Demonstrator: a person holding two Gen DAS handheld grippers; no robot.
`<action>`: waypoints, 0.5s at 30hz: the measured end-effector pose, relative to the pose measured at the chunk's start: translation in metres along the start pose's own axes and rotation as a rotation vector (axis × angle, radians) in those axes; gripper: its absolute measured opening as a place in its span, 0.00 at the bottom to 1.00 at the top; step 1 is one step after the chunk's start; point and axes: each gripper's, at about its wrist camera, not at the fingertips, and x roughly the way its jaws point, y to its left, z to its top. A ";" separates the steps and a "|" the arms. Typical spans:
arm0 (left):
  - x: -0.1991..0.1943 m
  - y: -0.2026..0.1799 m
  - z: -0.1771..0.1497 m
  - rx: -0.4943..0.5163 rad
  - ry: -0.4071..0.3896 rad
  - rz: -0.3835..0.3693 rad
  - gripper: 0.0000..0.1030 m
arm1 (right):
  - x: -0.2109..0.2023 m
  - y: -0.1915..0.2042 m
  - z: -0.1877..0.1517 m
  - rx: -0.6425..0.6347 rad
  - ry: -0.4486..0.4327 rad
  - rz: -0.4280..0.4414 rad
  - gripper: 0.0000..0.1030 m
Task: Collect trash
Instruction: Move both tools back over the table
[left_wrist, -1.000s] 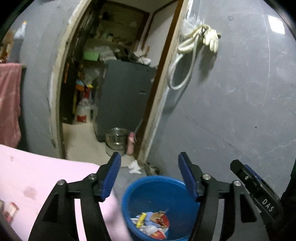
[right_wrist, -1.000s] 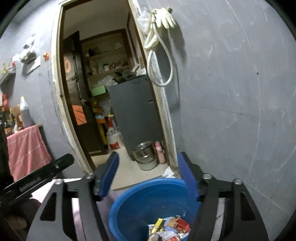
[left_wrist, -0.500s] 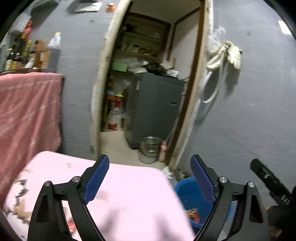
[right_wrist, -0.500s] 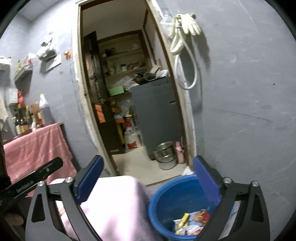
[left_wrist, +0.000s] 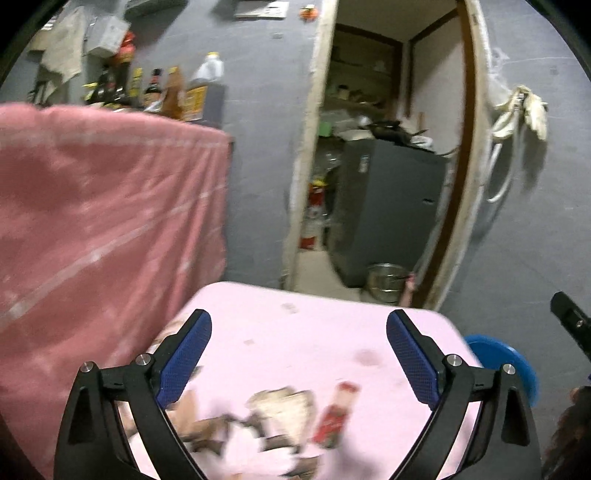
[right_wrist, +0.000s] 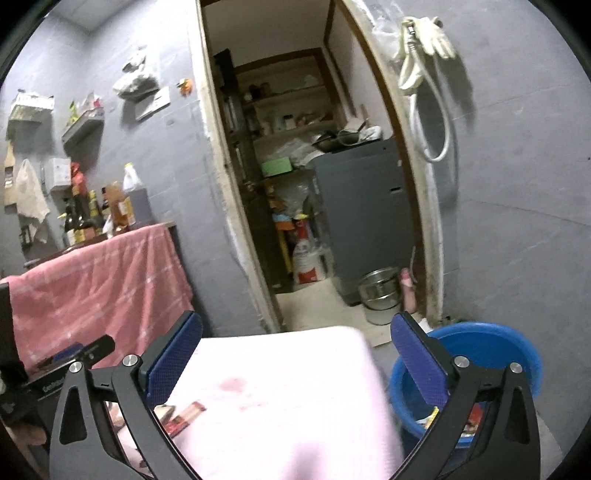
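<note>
A pink-covered table carries torn paper scraps and a red wrapper. My left gripper is open and empty, held above that trash. A blue tub stands on the floor at the table's right end, with wrappers inside; its rim shows in the left wrist view. My right gripper is open and empty above the table's right part, its right finger over the tub. The red wrapper shows by its left finger. The left gripper's body shows at the left.
A red cloth hangs over a counter with bottles at the left. An open doorway leads to a storeroom with a grey cabinet and a steel pot. A hose and gloves hang on the grey wall.
Both grippers have swung left from over the blue tub to over the pink table. Their jaws have opened wider. The table trash has come into the left wrist view.
</note>
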 end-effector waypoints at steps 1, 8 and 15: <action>-0.001 0.007 -0.003 -0.004 0.005 0.015 0.90 | 0.003 0.006 -0.003 -0.003 0.007 0.008 1.00; 0.005 0.044 -0.020 -0.025 0.059 0.070 0.90 | 0.022 0.043 -0.024 -0.030 0.083 0.056 1.00; 0.014 0.071 -0.036 -0.037 0.128 0.108 0.90 | 0.047 0.071 -0.046 -0.073 0.197 0.078 1.00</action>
